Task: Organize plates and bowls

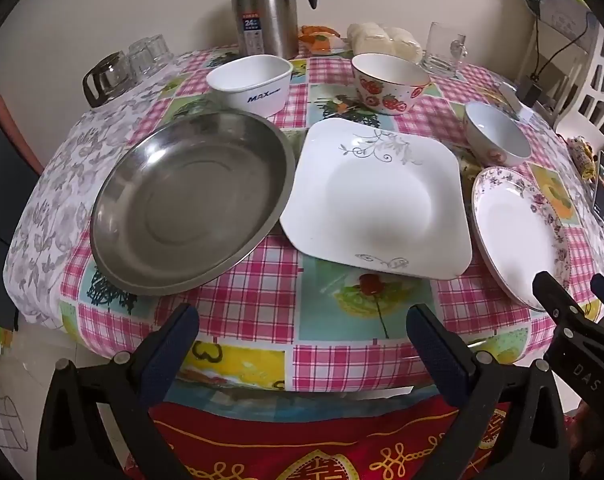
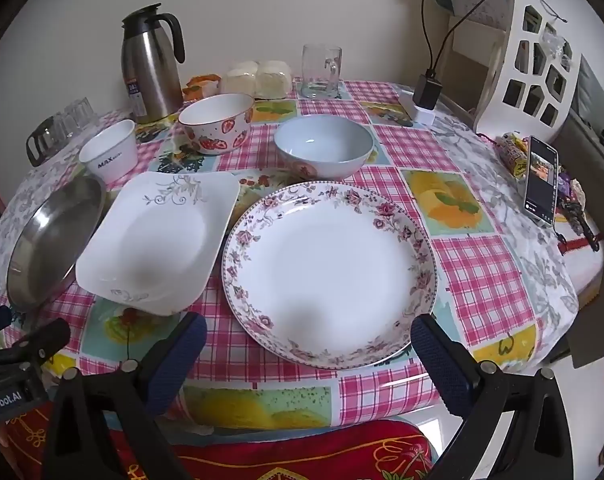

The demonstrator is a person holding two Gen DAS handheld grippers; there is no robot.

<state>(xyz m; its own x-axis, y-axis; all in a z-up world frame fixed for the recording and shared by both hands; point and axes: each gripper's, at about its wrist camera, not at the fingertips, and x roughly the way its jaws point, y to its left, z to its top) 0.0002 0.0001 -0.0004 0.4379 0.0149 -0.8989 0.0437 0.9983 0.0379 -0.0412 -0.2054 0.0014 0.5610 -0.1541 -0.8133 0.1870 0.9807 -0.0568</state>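
Both grippers, left [image 1: 302, 332] and right [image 2: 306, 344], hang wide open holding nothing, just short of the steel pan [image 1: 190, 204], square plate [image 1: 378, 200] and floral plate [image 2: 330, 272].

near table edge [image 2: 262, 396] bare, steel pan [image 1: 190, 208] touching square plate [image 1: 378, 200] – apparently no gap, bowls behind

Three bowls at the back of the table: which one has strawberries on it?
The middle bowl, round with red strawberries around its side. The white bowl left of it is squarish with "MAX" lettering; the pale blue bowl to the right has no strawberries.
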